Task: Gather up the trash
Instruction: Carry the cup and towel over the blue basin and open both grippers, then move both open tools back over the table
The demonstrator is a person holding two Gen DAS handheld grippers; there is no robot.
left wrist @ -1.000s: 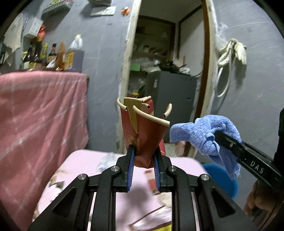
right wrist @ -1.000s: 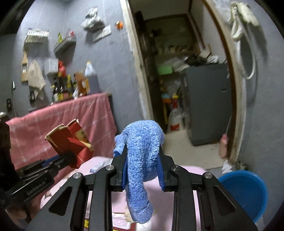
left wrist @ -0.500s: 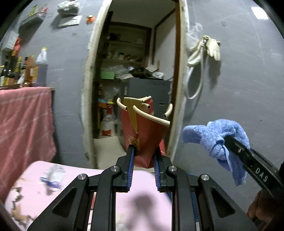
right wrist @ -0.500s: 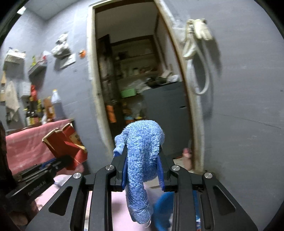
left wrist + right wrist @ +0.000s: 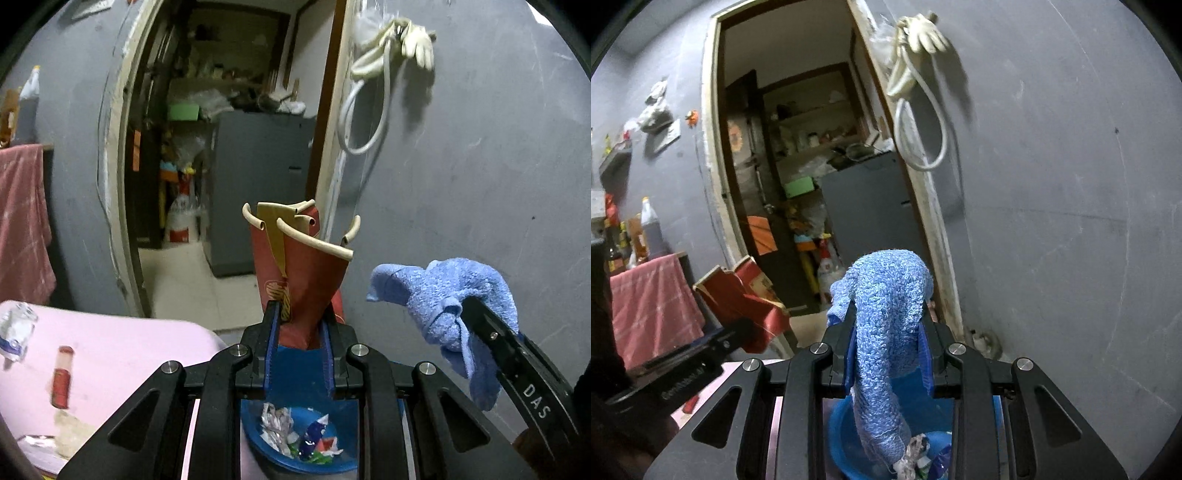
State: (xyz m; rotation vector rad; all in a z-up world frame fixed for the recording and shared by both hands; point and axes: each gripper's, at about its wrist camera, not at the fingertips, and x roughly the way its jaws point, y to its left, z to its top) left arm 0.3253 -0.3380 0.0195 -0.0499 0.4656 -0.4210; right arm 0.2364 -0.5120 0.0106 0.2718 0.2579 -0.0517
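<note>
My left gripper point(image 5: 298, 325) is shut on a crumpled red paper carton point(image 5: 301, 266) that stands up between its blue pads. Below it sits a blue bin point(image 5: 295, 439) holding several scraps of wrapper trash. My right gripper point(image 5: 888, 328) is shut on a blue terry cloth point(image 5: 886, 317), which drapes down over the same blue bin point(image 5: 846, 432). In the left wrist view the blue cloth point(image 5: 447, 295) hangs to the right of the carton. In the right wrist view the red carton point(image 5: 742, 299) is at the left, in the other gripper.
A pink table point(image 5: 103, 354) at lower left carries a small red tube point(image 5: 61, 382), a crumpled clear bag point(image 5: 14, 328) and scraps. An open doorway point(image 5: 221, 147) leads to a cluttered storeroom with a grey cabinet point(image 5: 258, 184). A hose and glove point(image 5: 388, 62) hang on the grey wall.
Both grippers have swung to the right, away from the pink table and past the doorway. They are now over the blue bin, each still holding its item.
</note>
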